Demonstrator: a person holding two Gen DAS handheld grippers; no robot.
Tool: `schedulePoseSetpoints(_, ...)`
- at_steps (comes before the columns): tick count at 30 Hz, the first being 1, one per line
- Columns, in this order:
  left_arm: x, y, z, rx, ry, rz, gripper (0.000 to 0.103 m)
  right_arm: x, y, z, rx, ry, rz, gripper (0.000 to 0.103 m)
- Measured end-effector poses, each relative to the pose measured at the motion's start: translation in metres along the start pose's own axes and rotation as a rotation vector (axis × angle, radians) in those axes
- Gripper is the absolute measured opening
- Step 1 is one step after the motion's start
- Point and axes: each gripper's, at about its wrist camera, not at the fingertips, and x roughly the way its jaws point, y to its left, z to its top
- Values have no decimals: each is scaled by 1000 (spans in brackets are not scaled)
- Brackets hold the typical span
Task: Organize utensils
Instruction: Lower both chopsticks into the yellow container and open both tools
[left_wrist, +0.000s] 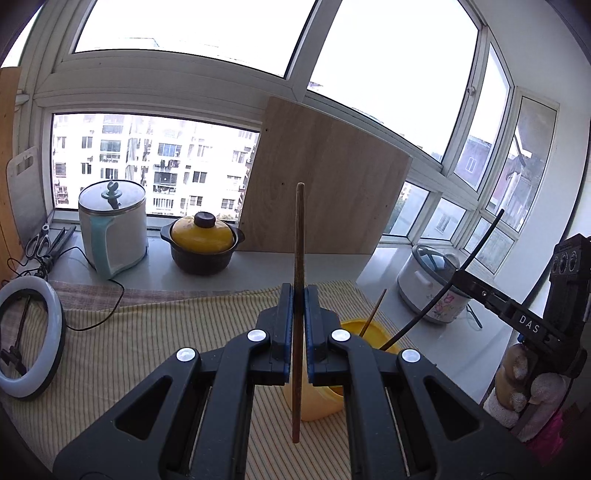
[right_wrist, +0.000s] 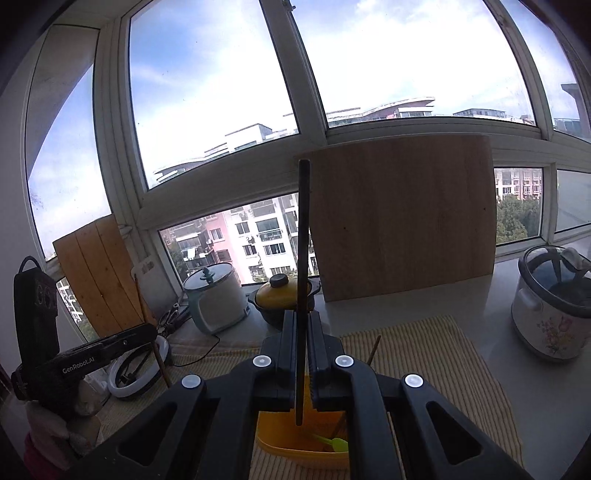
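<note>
My left gripper (left_wrist: 298, 295) is shut on a brown wooden chopstick (left_wrist: 298, 240) held upright, its lower end hanging beside the yellow utensil holder (left_wrist: 321, 406). My right gripper (right_wrist: 303, 319) is shut on a black chopstick (right_wrist: 303, 229), also upright, its lower tip just above the yellow holder (right_wrist: 295, 439). The holder holds a brown chopstick (left_wrist: 373, 314) and something green (right_wrist: 334, 443). The right gripper with its black chopstick (left_wrist: 476, 251) shows at the right of the left wrist view; the left gripper (right_wrist: 107, 347) shows at the left of the right wrist view.
The holder stands on a yellow striped cloth (left_wrist: 129, 350). On the sill behind are a white kettle (left_wrist: 112, 229), a yellow-lidded pot (left_wrist: 203, 240), a wooden board (left_wrist: 325, 192), a flowered cooker (left_wrist: 432, 284), scissors (left_wrist: 38, 242). A ring light (left_wrist: 31, 343) lies left.
</note>
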Motion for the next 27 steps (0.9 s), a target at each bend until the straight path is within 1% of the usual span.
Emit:
schedulePoseSetpoints(4, 6, -9, 10, -8, -17, -21, 4, 2, -7, -4, 1, 16, -11, 3)
schedulePoseSetpoints(11, 21, -24, 22, 1, -42, -27, 4, 9, -17, -13, 15, 53, -11, 3)
schedulePoseSetpoints(14, 34, -28, 22, -12, -32, -41, 4, 14, -17, -18, 23, 75, -4, 3)
schedulePoseSetpoints(27, 64, -36, 13, -19, -10, -20, 4, 24, -20, -31, 33, 126, -2, 3)
